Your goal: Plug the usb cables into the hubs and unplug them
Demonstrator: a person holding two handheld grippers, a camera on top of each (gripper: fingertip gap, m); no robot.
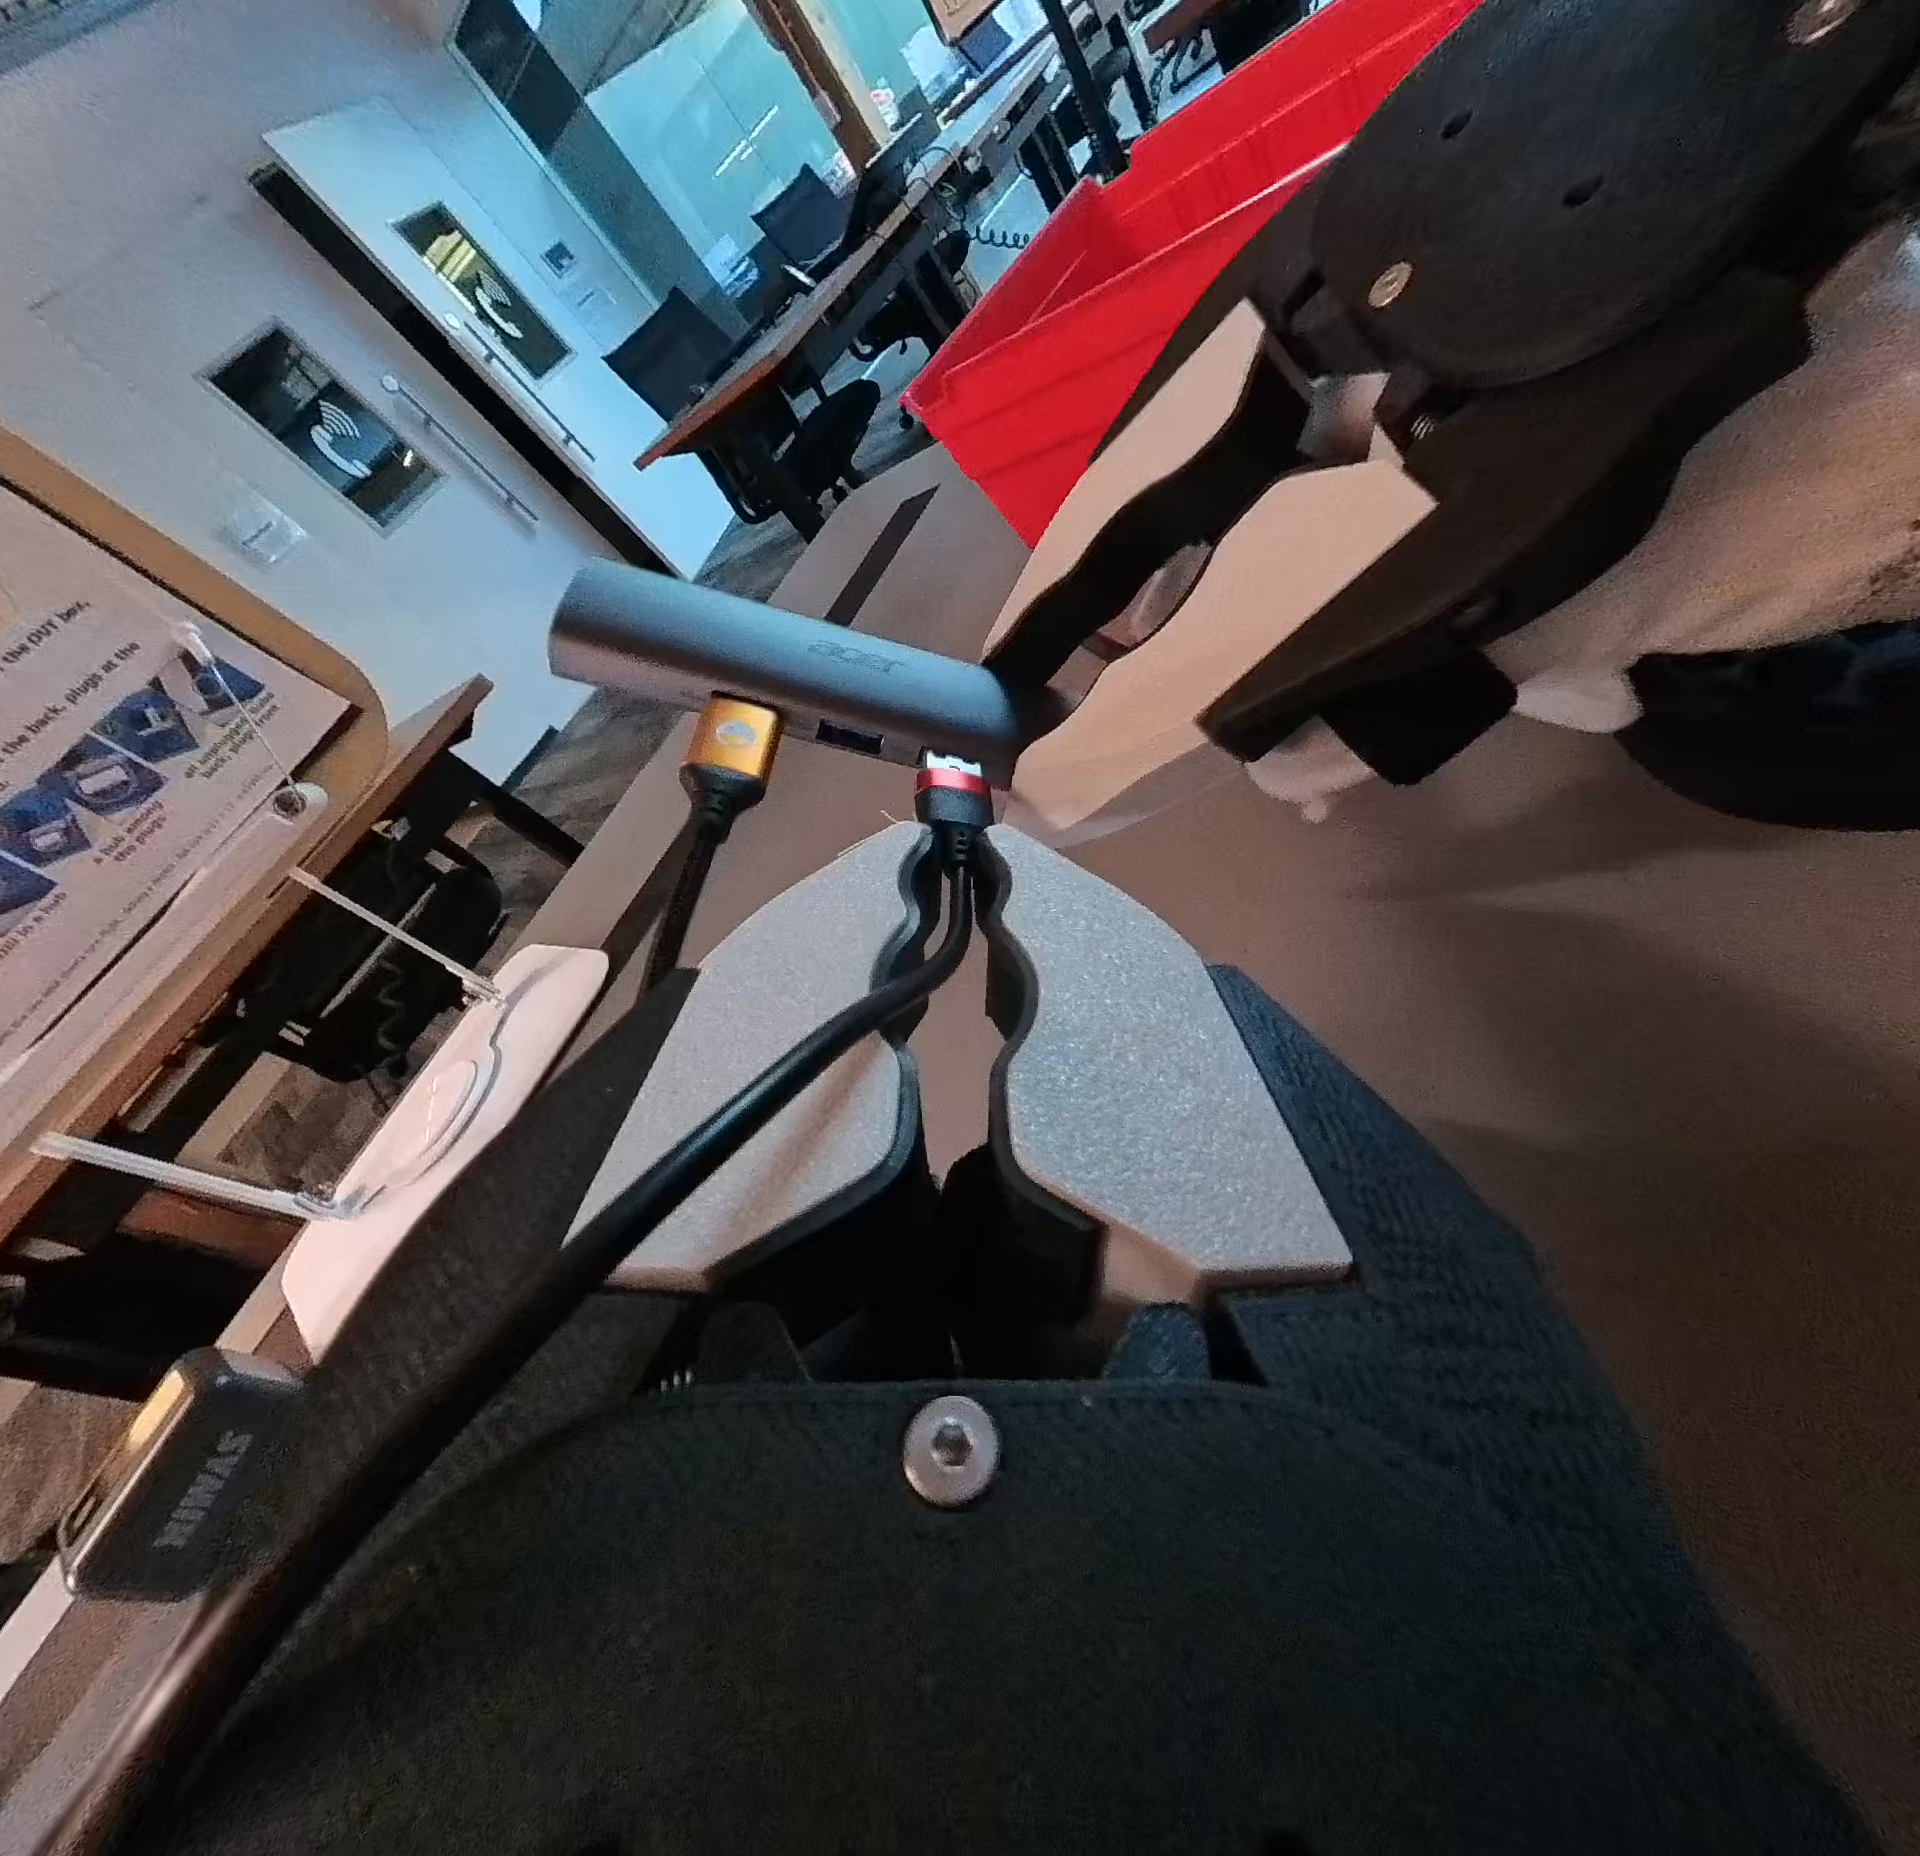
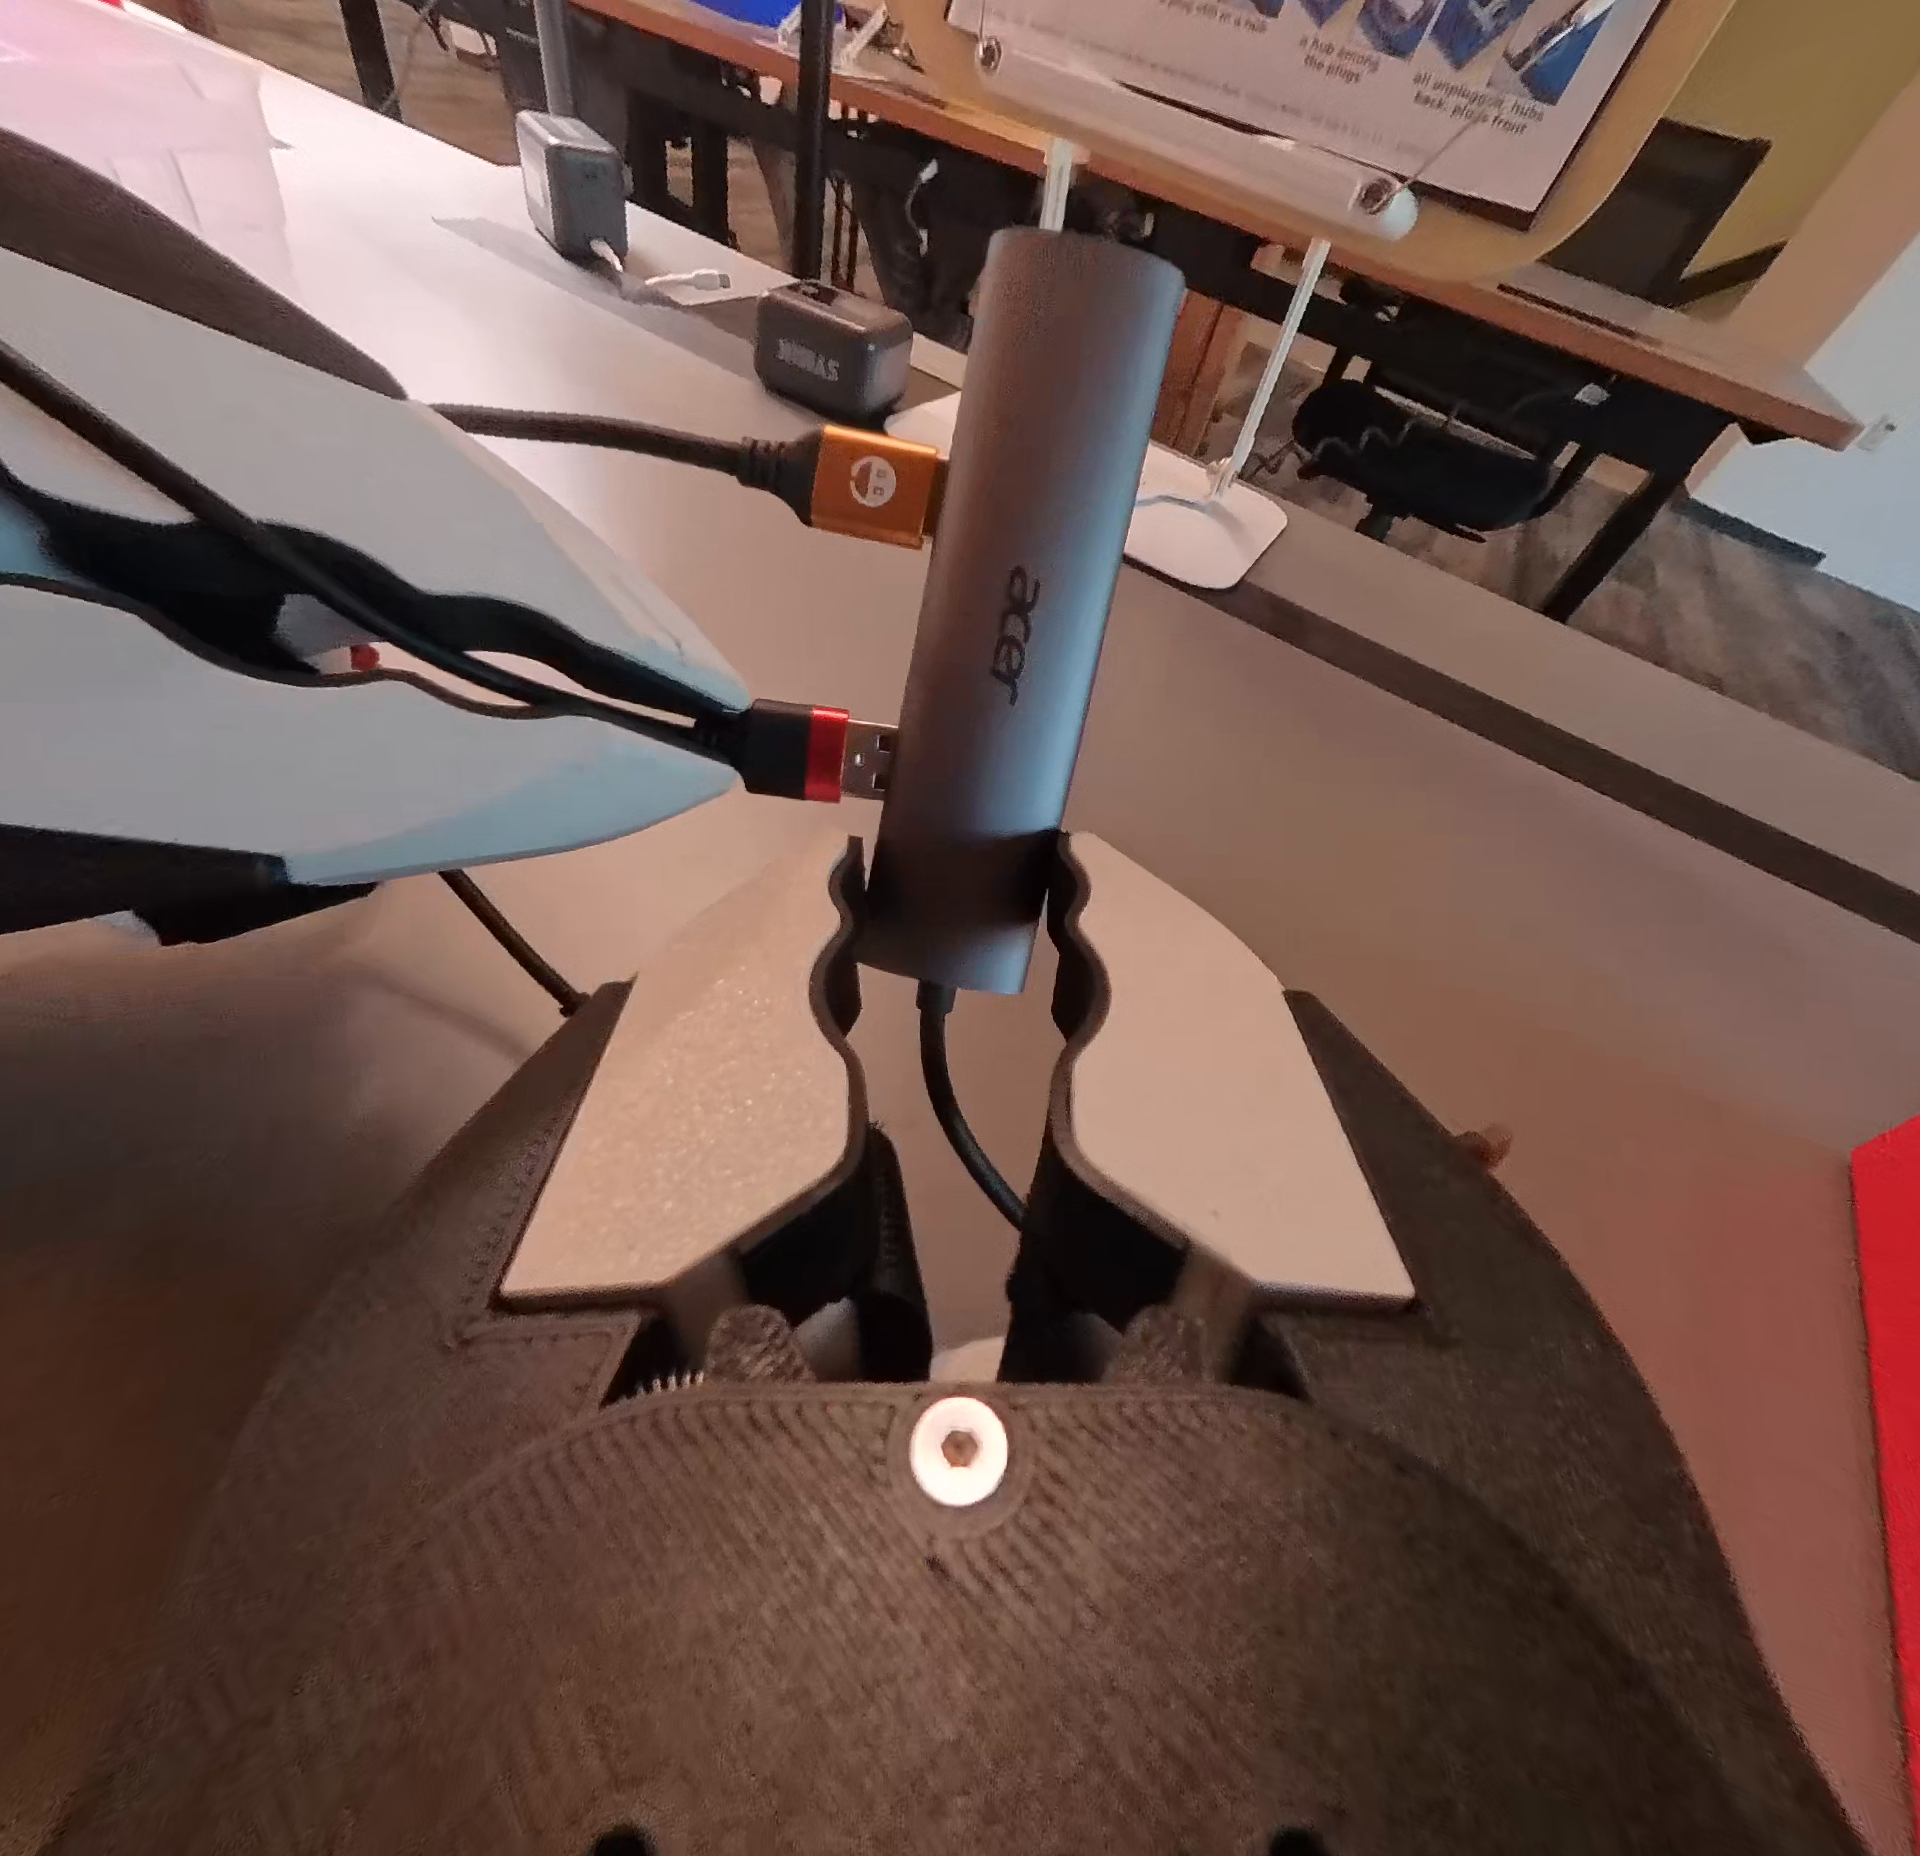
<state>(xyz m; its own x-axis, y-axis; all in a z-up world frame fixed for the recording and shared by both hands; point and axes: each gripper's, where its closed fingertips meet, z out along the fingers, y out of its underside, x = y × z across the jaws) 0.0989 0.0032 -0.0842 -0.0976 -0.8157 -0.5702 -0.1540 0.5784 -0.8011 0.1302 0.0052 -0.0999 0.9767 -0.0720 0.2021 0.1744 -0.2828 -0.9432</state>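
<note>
A grey bar-shaped USB hub (image 2: 1023, 580) is held by its near end in my shut right gripper (image 2: 956, 897), above the table. An orange plug (image 2: 878, 485) sits in its far port. My left gripper (image 1: 951, 840) is shut on the black cable just behind a black and red USB plug (image 1: 951, 776). That plug's metal tip (image 2: 868, 757) is at the hub's near port, partly in. In the left wrist view the hub (image 1: 774, 668) lies crosswise, with an empty port (image 1: 850, 734) between the orange plug (image 1: 730, 741) and the red one. The right gripper (image 1: 1049, 700) holds the hub's right end.
A red bin (image 1: 1101, 320) stands behind the hub. A second dark hub (image 2: 831, 352) and a grey charger block (image 2: 571, 185) lie on the table (image 2: 1351, 871) farther off. An instruction sheet on a clear stand (image 2: 1205, 528) is at the table's edge. Left tips to right tips: about 4 cm.
</note>
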